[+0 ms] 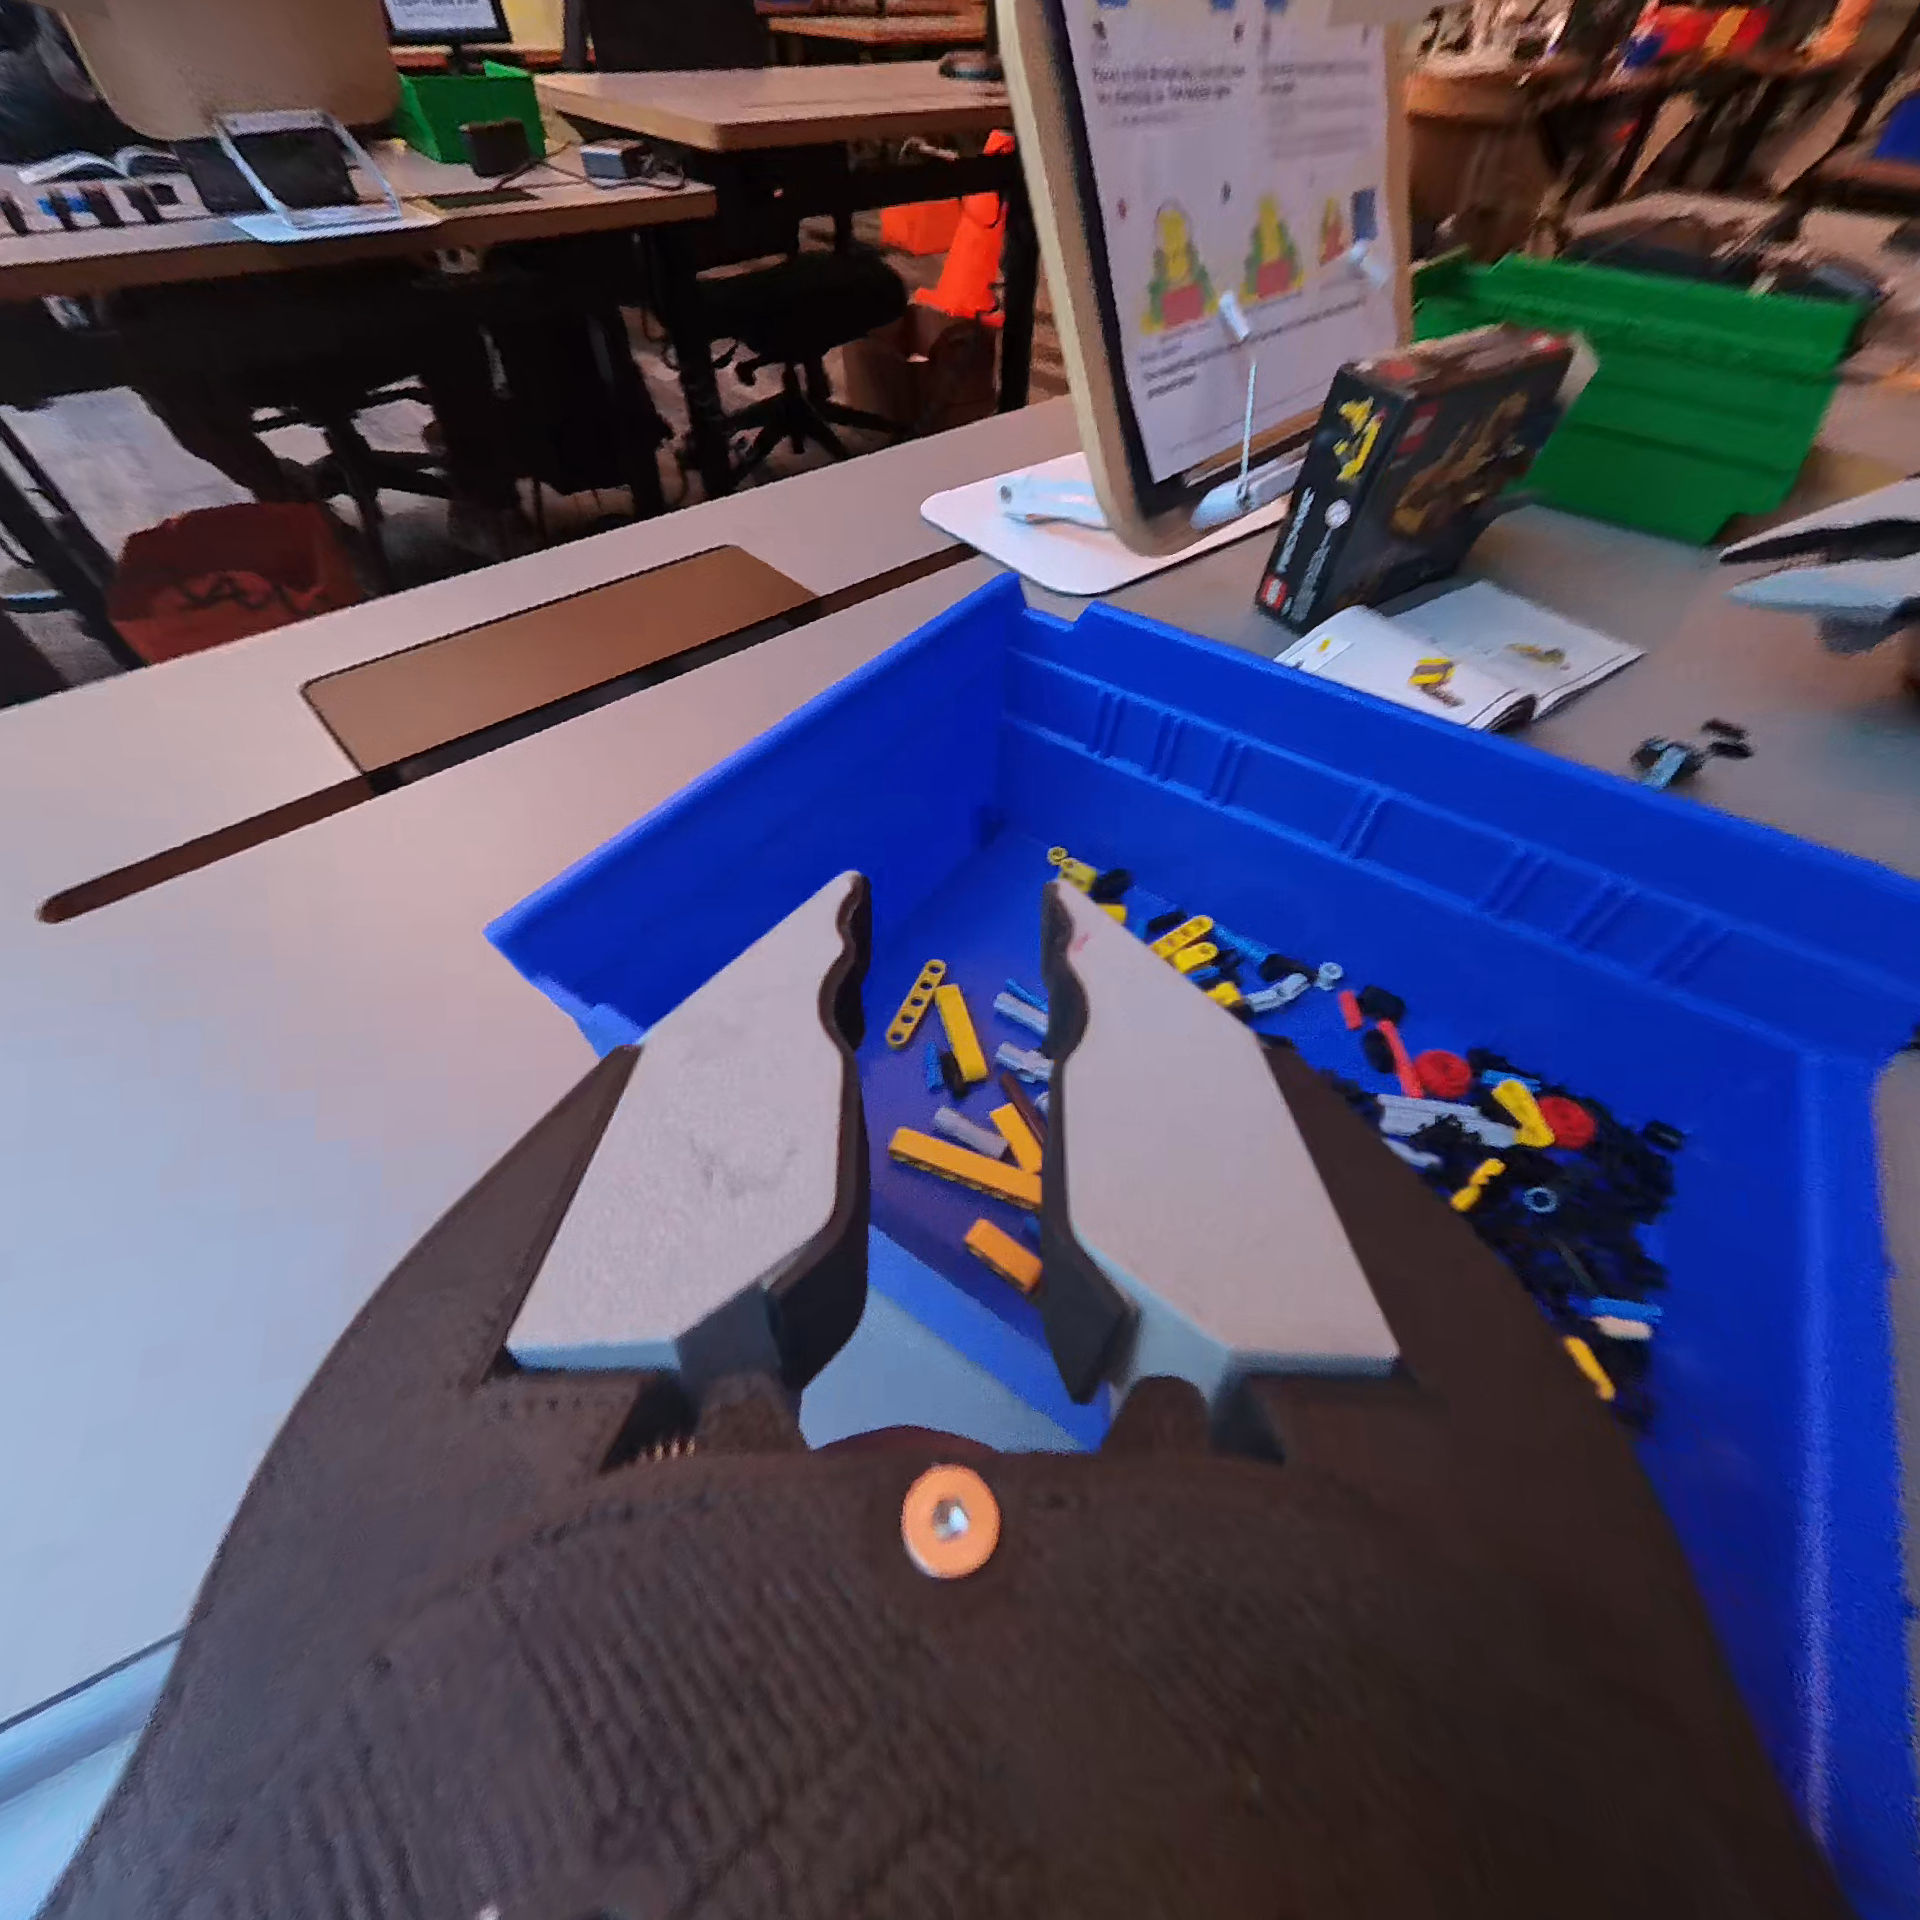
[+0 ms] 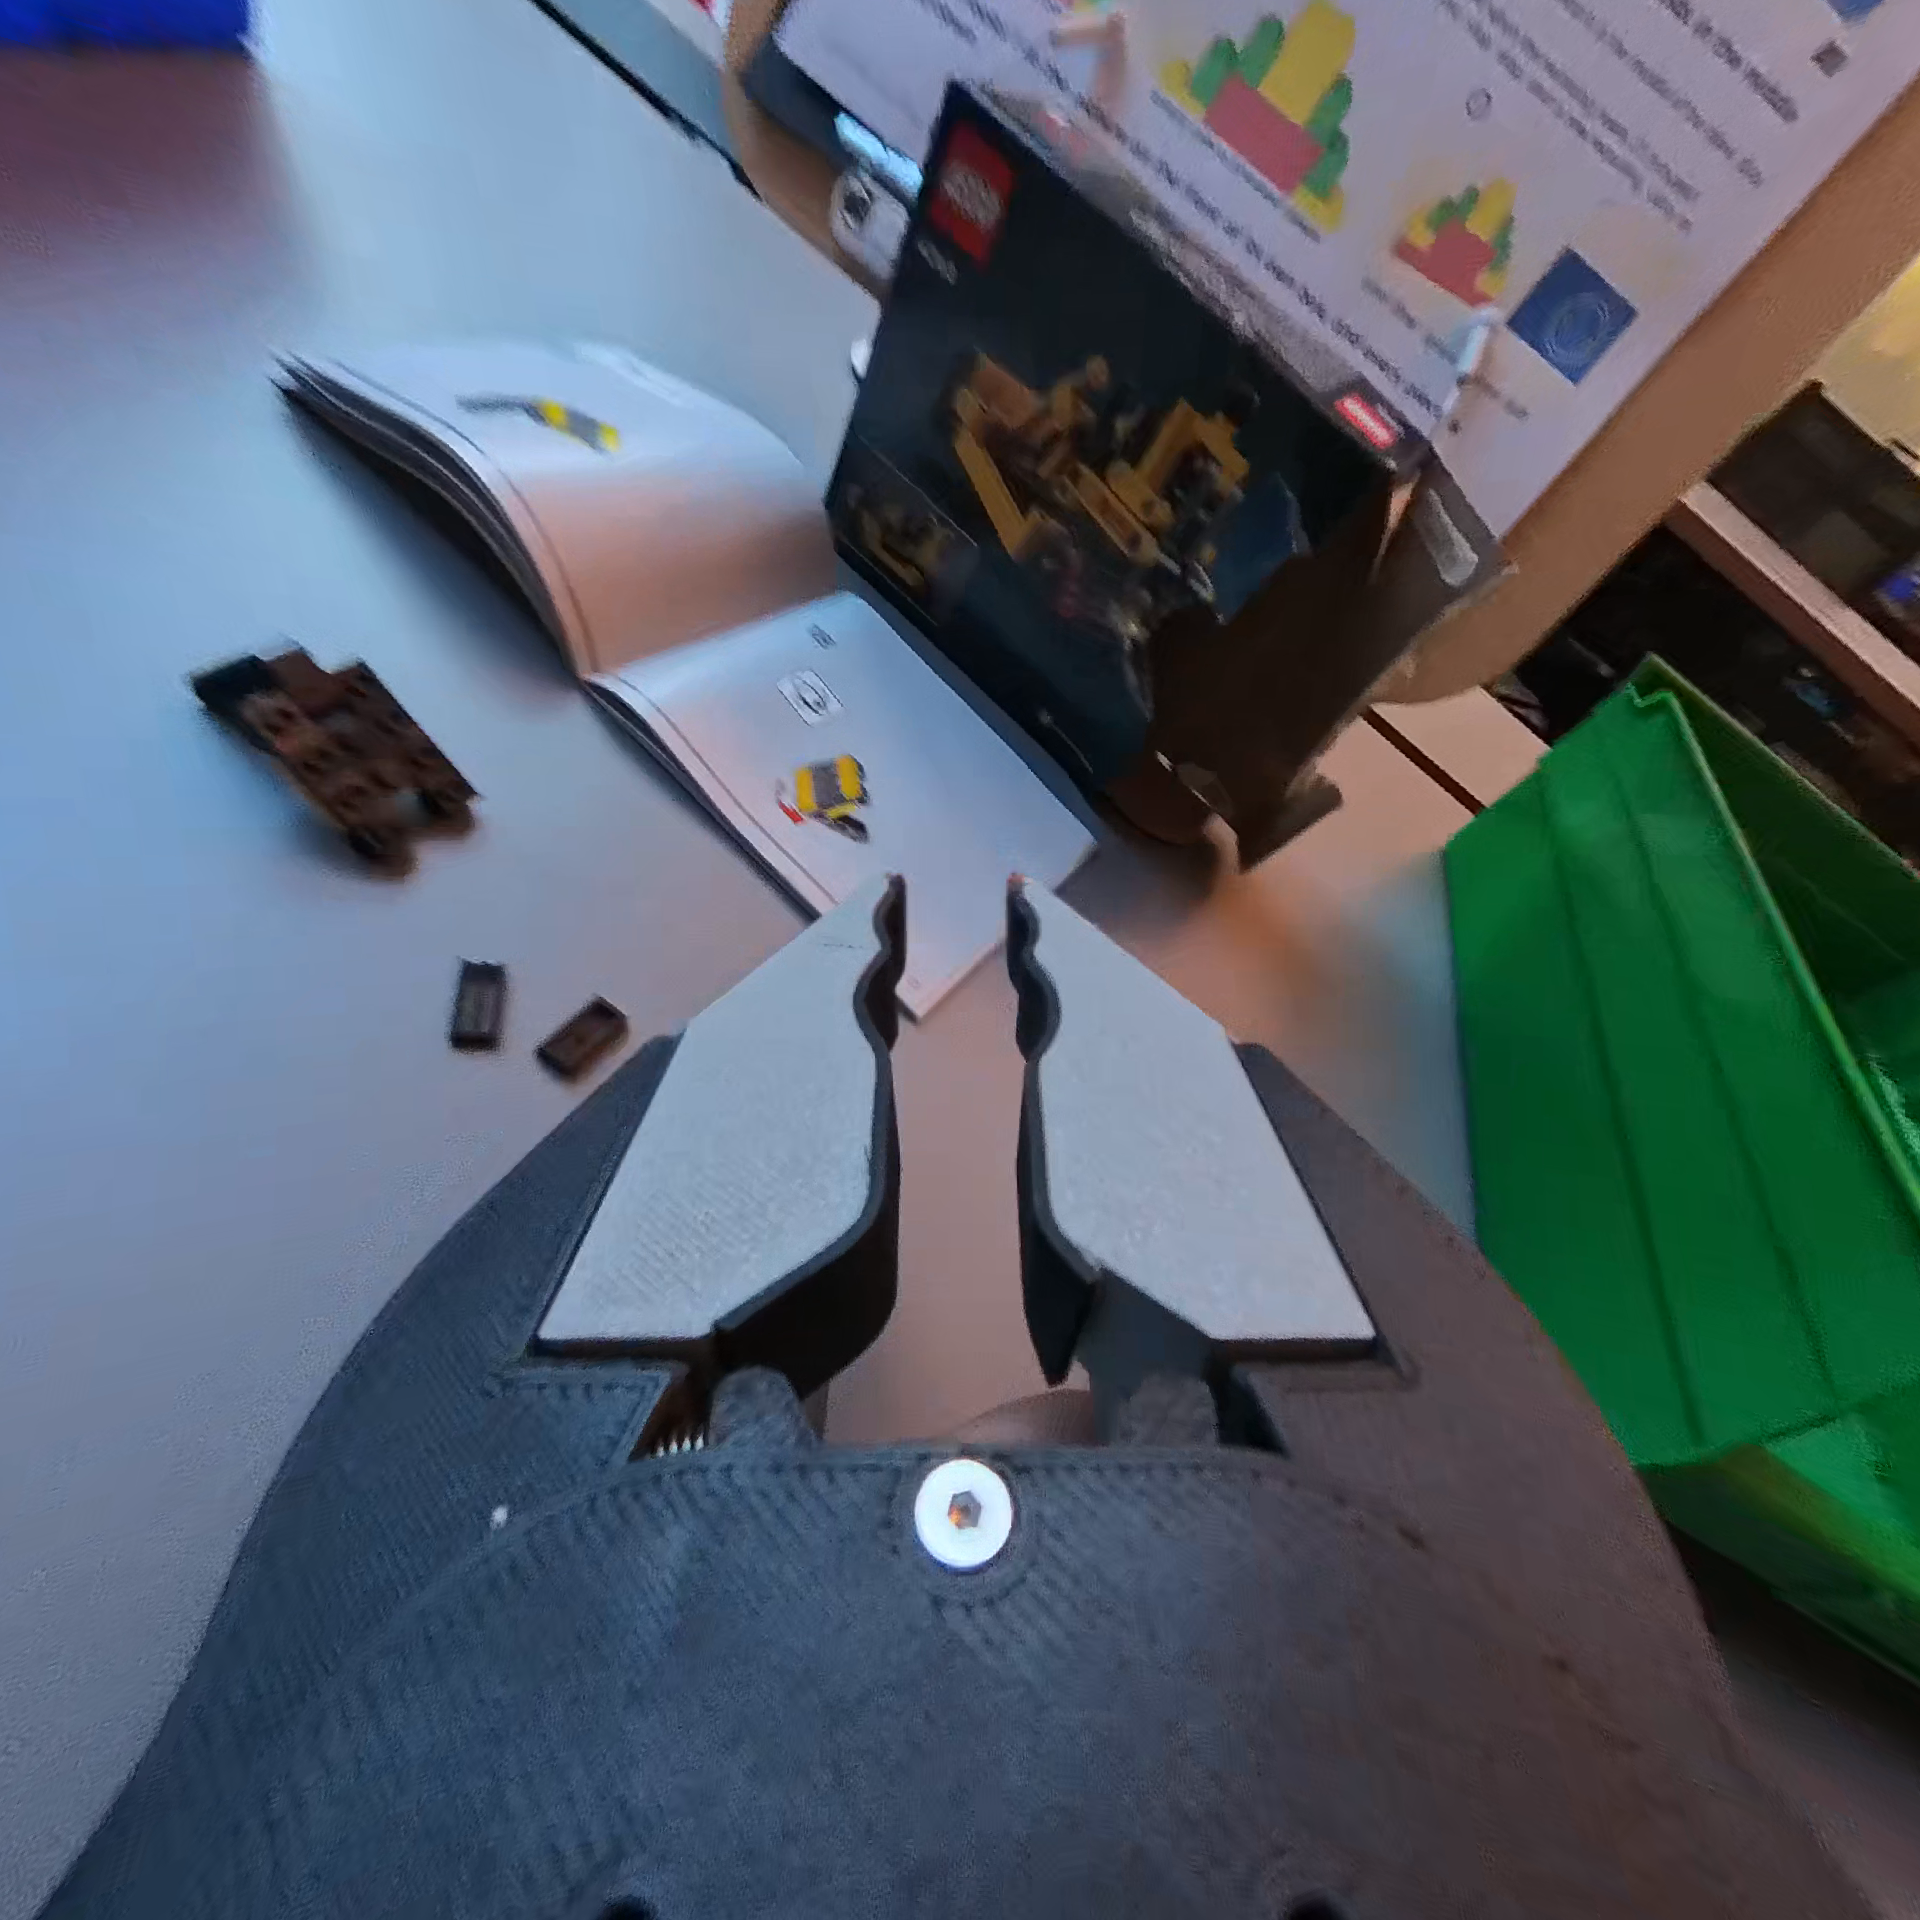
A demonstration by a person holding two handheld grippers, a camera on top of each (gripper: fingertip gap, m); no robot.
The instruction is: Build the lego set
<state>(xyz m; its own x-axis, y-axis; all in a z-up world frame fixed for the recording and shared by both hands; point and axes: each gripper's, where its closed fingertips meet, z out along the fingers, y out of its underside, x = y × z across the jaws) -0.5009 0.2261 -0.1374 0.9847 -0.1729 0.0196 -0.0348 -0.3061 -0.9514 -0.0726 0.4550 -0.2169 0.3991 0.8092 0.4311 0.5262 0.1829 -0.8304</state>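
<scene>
Loose lego pieces (image 1: 1455,1122), yellow, black, red and grey, lying on the floor of a blue bin (image 1: 1351,821), most heaped toward its right side, a few long yellow ones near its left wall. Left gripper (image 1: 954,902) hanging over the near left corner of the bin, fingers apart with a clear gap, nothing held between them. Out on the grey table (image 2: 208,1143), a small dark built part (image 2: 332,753) lying flat, well apart from the bin. Two little dark plates (image 2: 530,1018) side by side nearer the front edge, not touching the built part. Open booklet (image 2: 665,623) lying flat just past them, pages up. Right gripper (image 2: 954,896) above the near corner of the booklet, fingers a little apart, holding nothing. Dark lego box (image 2: 1122,468) standing tilted just behind the booklet, leaning toward a board with pictures of coloured bricks (image 2: 1351,156). Green bin (image 2: 1683,1091) at the right side of the table, near the box.
</scene>
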